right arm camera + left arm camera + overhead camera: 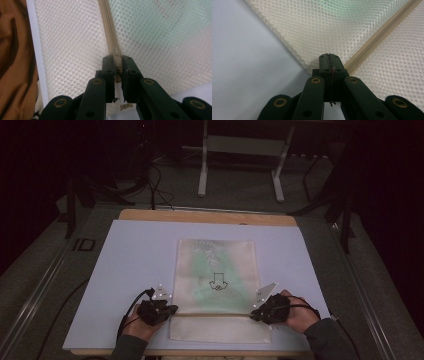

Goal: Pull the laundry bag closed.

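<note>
A cream mesh bag with green contents and a small black drawing lies flat on the pale board. Its zipper runs across near the front. My left gripper is at the zipper's left end. In the left gripper view its jaws are pressed together on the bag's edge, beside the zipper. My right gripper is at the zipper's right end. In the right gripper view it is shut on the zipper pull, with the zipper running away ahead.
The board rests on a wooden table whose edge shows at the back. Beyond it stand white frame legs and black cables on the floor. Brown cloth lies past the board's edge in the right gripper view.
</note>
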Motion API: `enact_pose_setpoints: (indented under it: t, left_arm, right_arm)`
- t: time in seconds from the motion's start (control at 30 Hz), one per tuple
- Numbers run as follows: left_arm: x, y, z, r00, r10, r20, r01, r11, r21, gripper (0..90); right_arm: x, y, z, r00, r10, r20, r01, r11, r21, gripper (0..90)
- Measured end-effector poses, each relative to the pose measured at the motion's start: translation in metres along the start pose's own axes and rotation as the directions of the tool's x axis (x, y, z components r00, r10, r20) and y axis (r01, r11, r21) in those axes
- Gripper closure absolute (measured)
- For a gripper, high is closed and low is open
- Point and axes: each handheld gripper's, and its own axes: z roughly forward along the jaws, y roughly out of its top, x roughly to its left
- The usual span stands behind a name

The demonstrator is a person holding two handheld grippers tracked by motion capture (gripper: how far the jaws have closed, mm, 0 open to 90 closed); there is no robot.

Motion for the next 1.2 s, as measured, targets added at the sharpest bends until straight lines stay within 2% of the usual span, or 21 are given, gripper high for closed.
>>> enact_pose_setpoints:
  t: [0.6,0.73,1.0,1.2]
  left_arm:
    - [-0.001,0.001,0.000,0.9999,0.010,-0.007,-0.010,0.9999,0.004,89.4]
    - [-0.001,0.000,0.000,0.9999,0.011,-0.008,-0.011,0.9999,0.002,89.4]
    - [0.000,0.000,0.000,1.0000,0.005,0.000,-0.005,1.0000,-0.002,89.2]
    - [0.002,-0.001,-0.001,0.9997,-0.014,0.018,0.015,0.9998,-0.012,87.9]
  right_arm:
    - [-0.002,-0.023,-0.006,0.9989,0.047,-0.001,-0.047,0.999,0.012,82.4]
    - [-0.002,-0.029,-0.007,0.9985,0.055,-0.004,-0.055,0.998,-0.005,82.4]
    - [-0.001,-0.030,-0.006,0.9980,0.063,-0.001,-0.063,0.998,-0.013,82.0]
    - [-0.002,-0.033,-0.008,0.9958,0.092,-0.003,-0.092,0.995,-0.045,78.0]
